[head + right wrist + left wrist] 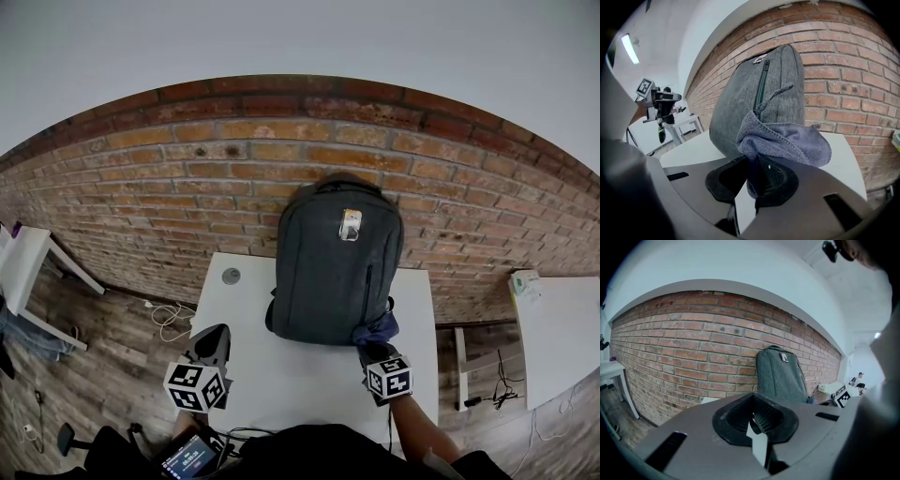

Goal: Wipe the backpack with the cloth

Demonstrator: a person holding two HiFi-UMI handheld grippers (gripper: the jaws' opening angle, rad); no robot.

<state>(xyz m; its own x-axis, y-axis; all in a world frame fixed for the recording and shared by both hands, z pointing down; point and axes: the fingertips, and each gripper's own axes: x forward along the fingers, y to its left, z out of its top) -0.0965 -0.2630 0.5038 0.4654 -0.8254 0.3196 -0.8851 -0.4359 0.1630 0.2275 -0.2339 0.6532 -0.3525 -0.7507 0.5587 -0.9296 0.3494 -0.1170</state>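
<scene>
A dark grey backpack [337,262] stands upright on the white table [281,375], leaning against the brick wall; it also shows in the left gripper view as the backpack [780,376] and close up as the backpack [759,93]. My right gripper [380,352] is shut on a blue-grey cloth [787,143], and the cloth [377,330] is pressed against the bag's lower right corner. My left gripper [214,345] hovers over the table left of the bag, jaws shut with nothing between them.
A brick wall [187,178] runs behind the table. A round cable port [231,276] sits at the table's far left corner. White tables stand at the left [23,267] and right [562,328]. Cables [169,319] lie on the wooden floor.
</scene>
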